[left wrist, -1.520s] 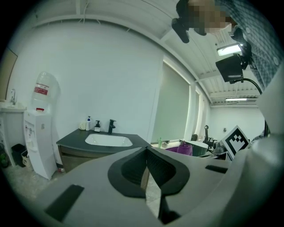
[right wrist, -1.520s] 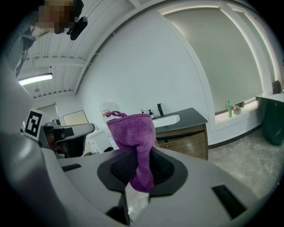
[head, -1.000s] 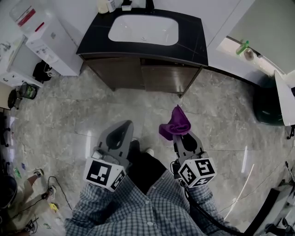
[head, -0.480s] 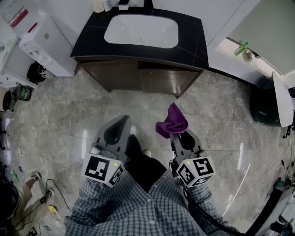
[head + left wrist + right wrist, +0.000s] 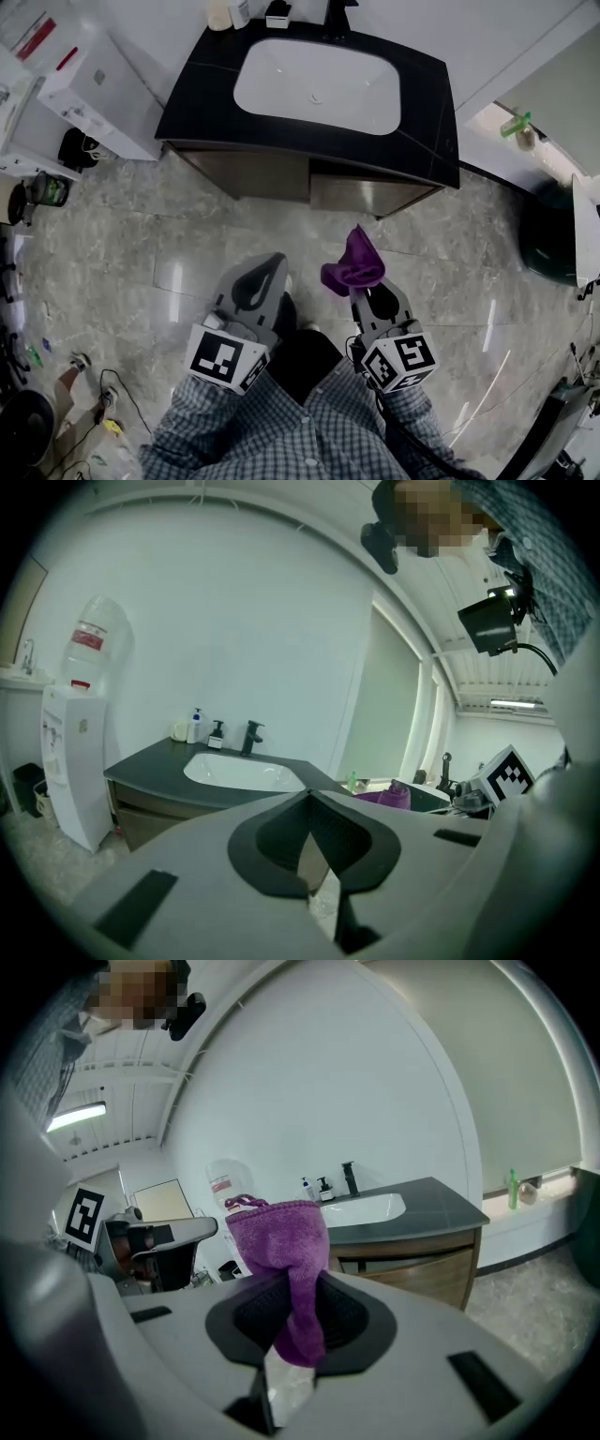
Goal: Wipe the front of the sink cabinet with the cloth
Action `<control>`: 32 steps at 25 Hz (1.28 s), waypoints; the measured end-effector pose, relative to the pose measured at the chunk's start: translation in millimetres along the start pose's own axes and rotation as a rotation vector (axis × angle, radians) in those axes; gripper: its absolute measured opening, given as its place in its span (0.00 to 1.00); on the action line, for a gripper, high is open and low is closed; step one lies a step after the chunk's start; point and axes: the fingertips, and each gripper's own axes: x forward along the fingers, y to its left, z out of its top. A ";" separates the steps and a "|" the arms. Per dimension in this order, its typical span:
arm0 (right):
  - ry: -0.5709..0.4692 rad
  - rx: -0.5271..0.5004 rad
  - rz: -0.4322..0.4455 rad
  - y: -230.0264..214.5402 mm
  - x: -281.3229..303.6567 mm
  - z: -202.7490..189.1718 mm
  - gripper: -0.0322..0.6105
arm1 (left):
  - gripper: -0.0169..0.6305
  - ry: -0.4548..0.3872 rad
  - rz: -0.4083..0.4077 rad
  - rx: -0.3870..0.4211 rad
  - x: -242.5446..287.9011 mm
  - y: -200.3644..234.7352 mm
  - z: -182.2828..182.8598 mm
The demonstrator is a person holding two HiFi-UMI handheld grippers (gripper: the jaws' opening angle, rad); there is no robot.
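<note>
Your right gripper (image 5: 364, 287) is clamped on the purple cloth (image 5: 352, 265). In the right gripper view the jaws pinch the lower tail of the cloth (image 5: 281, 1241), and the rest bunches up above them. That leaves a soft wad out in front, which is the part you want to meet the wood first.

Your left gripper (image 5: 274, 261) has its jaws closed tip to tip with nothing between them. It sits at about 7 o'clock in the head view, level with the right one, and looks to be there only to stay out of the way.

The sink cabinet (image 5: 309, 187) is at 12 o'clock, with its black counter (image 5: 187, 94) and white basin (image 5: 314, 84) above the brown front. The cloth hangs just right of centre, toward 4 o'clock, and a stretch of marble floor (image 5: 187, 234) lies between it and the cabinet. It touches nothing yet — no wiping has begun, so this reads as the approach.

From this steep angle you see only a thin strip of the front. I can't tell whether it is doors or drawers, or where any handles sit.

You'll likely have to crouch and bring the right gripper low, since the counter overhangs the panel. Press the bunched end flat against the wood, not the jaw tips — hard plastic may scuff the finish. The white water dispenser (image 5: 84, 84) stands at 10 o'clock, just beside the cabinet's left end, so strokes that way have little room.
</note>
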 end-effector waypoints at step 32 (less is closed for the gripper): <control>0.110 0.027 0.106 -57.3 222.4 -75.9 0.16 | 0.04 0.119 0.061 -0.129 120.9 108.6 -121.4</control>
